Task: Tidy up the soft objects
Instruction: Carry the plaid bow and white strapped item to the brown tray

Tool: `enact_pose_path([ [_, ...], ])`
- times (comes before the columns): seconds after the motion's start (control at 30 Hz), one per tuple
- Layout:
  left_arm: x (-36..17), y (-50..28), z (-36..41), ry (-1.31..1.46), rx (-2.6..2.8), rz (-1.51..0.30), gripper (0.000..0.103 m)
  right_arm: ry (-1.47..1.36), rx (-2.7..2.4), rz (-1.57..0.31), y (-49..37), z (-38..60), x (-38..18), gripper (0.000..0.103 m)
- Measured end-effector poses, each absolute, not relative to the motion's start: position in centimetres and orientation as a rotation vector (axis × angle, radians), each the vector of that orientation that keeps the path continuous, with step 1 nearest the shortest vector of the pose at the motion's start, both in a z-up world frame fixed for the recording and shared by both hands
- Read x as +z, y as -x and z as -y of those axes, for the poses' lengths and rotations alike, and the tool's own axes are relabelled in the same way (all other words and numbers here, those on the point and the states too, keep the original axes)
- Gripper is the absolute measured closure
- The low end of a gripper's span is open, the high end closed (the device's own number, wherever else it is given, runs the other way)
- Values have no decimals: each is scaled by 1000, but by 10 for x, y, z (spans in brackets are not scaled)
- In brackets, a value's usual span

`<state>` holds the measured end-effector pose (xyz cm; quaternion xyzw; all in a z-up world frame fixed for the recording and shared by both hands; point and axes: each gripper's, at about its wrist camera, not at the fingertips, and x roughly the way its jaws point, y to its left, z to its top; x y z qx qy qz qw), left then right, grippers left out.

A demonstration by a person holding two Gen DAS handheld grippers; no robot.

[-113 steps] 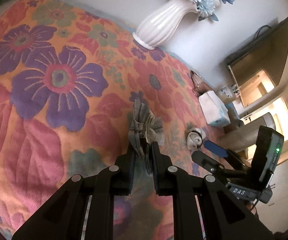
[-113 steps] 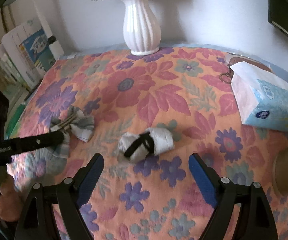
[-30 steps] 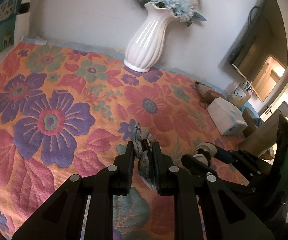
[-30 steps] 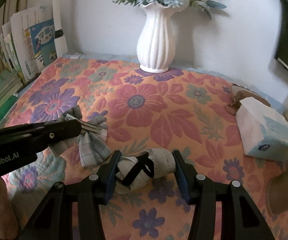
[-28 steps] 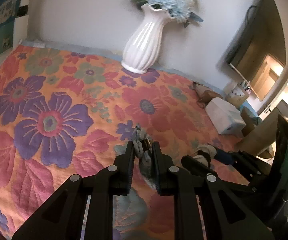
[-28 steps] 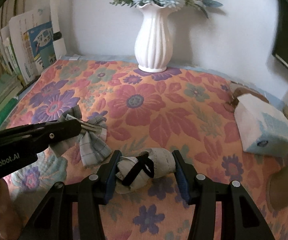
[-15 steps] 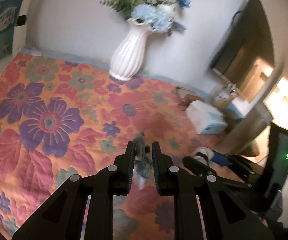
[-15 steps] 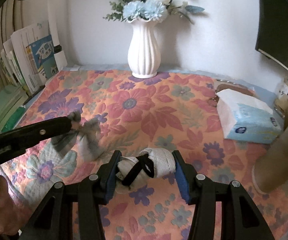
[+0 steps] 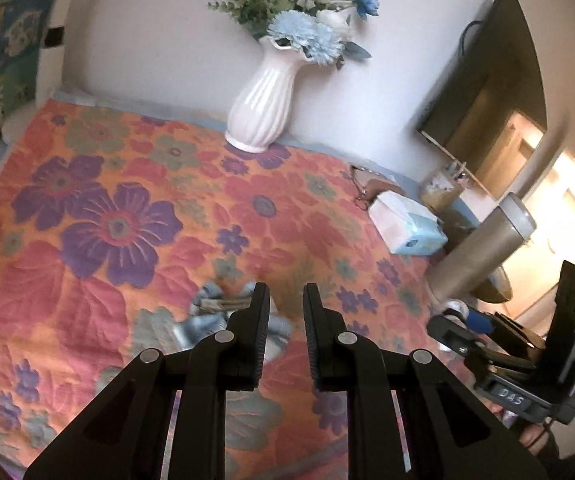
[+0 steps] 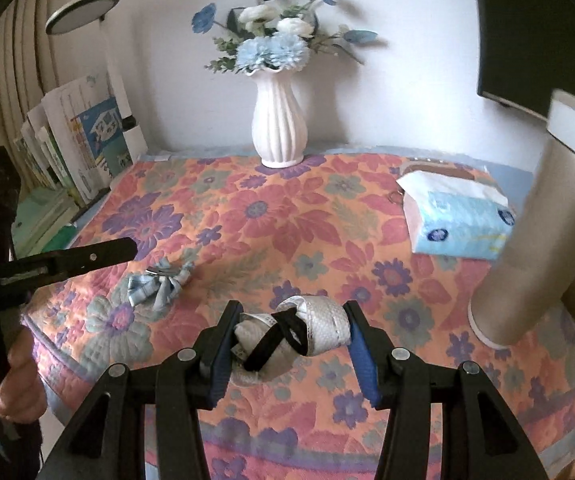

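Observation:
A blue-grey checked cloth bow with a metal clip (image 10: 161, 282) lies on the flowered tablecloth (image 10: 287, 216) near its front left. It also shows in the left wrist view (image 9: 211, 314), just left of my left gripper (image 9: 286, 300), which is open and empty above it. My right gripper (image 10: 293, 320) is shut on a rolled white cloth bundle with a black band (image 10: 293, 330) and holds it above the cloth's front edge.
A white ribbed vase with blue flowers (image 10: 279, 128) stands at the back. A tissue pack (image 10: 455, 216) lies at the right. A tall tan cylinder (image 10: 535, 240) stands at the far right. Books (image 10: 79, 136) lean at the left.
My left gripper has opened and let go of the bow, which now lies on the cloth. Both grippers have drawn back and up; the right one has lifted the white bundle.

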<state>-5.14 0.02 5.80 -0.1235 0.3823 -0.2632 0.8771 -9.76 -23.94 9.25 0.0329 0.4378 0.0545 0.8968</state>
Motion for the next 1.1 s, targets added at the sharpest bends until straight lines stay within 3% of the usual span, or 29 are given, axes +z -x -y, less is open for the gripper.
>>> enact_pose_path([
  [0.13,54,51,-8,249,-530,-810,88,-99,97,-923,100,256,88,53],
  [0.17,53,51,-7,229,-533,-820,81,-120,107,-930,100,261,85,53],
  [0.2,51,51,-5,214,-540,-833,53,-134,111,-935,101,263,82,53],
  [0.23,48,51,-1,194,-539,-849,35,-140,113,-938,102,265,81,53],
  [0.27,44,50,6,164,-510,-856,7,-145,117,-943,103,266,77,53],
  [0.3,39,49,12,132,-481,-858,7,-150,119,-947,103,267,75,53],
  [0.37,24,40,31,69,-458,-901,8,-158,127,-951,104,269,72,53],
  [0.47,8,30,53,-81,-350,-926,47,-167,134,-946,107,271,71,53],
  [0.5,8,31,60,-138,-340,-919,78,-171,137,-939,109,273,73,53],
  [0.53,10,34,65,-166,-336,-916,90,-173,137,-932,111,275,75,53],
  [1.1,101,126,171,-77,-747,-752,92,-250,66,-772,176,360,149,53],
])
